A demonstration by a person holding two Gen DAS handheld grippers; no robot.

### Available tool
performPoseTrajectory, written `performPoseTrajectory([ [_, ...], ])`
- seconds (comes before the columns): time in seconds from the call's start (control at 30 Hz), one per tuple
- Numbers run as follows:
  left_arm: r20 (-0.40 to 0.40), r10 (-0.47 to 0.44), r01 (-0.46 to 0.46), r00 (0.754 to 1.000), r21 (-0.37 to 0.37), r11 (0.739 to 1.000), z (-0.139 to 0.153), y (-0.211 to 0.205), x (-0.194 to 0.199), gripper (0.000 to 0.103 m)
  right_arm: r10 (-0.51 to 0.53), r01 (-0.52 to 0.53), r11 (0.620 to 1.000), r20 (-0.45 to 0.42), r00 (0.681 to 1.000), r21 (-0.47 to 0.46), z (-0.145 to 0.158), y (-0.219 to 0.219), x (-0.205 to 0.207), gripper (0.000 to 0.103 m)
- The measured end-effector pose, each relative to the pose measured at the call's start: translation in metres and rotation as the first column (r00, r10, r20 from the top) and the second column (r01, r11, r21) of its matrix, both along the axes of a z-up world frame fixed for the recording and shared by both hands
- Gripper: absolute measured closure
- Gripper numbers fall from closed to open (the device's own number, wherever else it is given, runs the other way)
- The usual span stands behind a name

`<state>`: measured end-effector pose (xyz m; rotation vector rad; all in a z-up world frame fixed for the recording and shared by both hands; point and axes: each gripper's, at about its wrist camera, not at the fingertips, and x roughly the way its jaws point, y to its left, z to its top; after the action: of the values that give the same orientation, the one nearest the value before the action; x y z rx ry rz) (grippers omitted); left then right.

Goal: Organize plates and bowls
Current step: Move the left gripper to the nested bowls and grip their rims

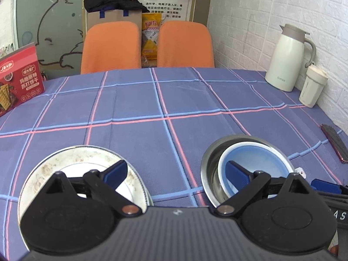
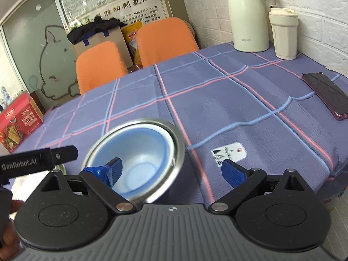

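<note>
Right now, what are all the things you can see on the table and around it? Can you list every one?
plate: 1, white with brownish smears, near left of the table
metal bowl: 1, silver, near right of the plate
blue bowl: 1, light blue, nested inside the metal bowl
tablecloth: 1, purple-blue with pink and blue lines, covers the table
jug: 1, cream, far right by the wall
cup: 1, cream with lid, beside the jug
phone: 1, dark, right edge
cracker box: 1, red, far left
chairs: 2, orange, behind the table
paper bag: 1, brown, behind the chairs
left gripper: open
right gripper: open
</note>
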<state>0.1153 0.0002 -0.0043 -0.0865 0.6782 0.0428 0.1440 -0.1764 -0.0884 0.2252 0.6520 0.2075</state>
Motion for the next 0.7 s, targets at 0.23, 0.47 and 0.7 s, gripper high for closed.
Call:
performPoseTrajectory([
  [0.23, -0.026, -0.015, 0.016, 1.000, 0.023, 1.000, -0.008, -0.011, 0.022, 0.007, 0.035, -0.036, 0.999, -0.032, 0.999, -0.029, -0.008, 0.002, 0.018, 0.017],
  [0.47, -0.068, -0.042, 0.044, 0.997, 0.027, 0.999, -0.013, -0.016, 0.046, 0.007, 0.065, -0.067, 0.997, -0.057, 0.996, -0.044, -0.014, 0.007, 0.034, 0.017],
  [0.7, -0.198, -0.245, 0.234, 0.949, -0.076, 0.969, -0.022, -0.020, 0.082, 0.007, 0.096, -0.102, 0.990, -0.061, 0.993, -0.097, -0.018, 0.017, 0.038, 0.017],
])
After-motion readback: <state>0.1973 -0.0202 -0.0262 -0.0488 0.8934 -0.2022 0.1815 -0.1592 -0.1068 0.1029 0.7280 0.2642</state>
